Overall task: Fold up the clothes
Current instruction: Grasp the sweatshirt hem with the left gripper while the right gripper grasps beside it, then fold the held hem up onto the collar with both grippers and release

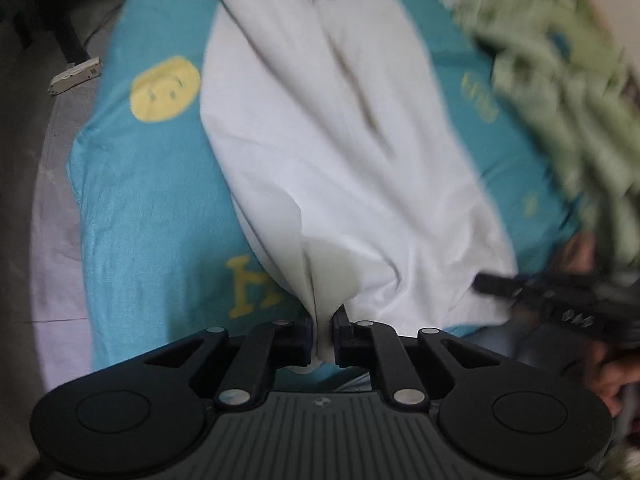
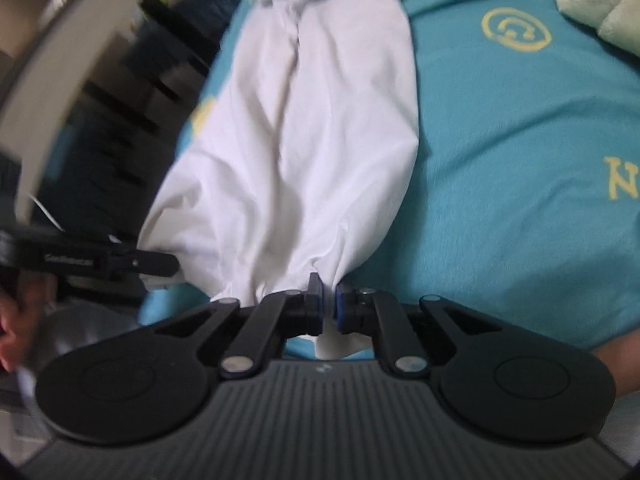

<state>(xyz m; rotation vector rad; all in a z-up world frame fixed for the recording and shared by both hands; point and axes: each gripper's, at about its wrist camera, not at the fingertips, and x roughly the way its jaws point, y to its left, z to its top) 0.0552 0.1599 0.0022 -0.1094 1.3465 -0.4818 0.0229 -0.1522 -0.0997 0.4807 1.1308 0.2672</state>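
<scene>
A white garment [image 1: 328, 128] lies stretched lengthwise over a teal bed sheet [image 1: 152, 200]. My left gripper [image 1: 323, 330] is shut on its near edge, with cloth bunched between the jaws. My right gripper [image 2: 328, 304] is shut on the other near corner of the same garment [image 2: 304, 128]. The right gripper also shows in the left wrist view [image 1: 536, 296] at the right, and the left gripper shows in the right wrist view [image 2: 120, 262] at the left. Both hold the hem a little above the sheet.
The teal sheet [image 2: 520, 160] carries yellow smiley faces and letters. A green patterned quilt [image 1: 568, 92] is heaped at the right, also seen in the right wrist view [image 2: 600, 0]. The bed's left edge drops to a grey floor [image 1: 24, 128] with dark furniture [image 2: 120, 120].
</scene>
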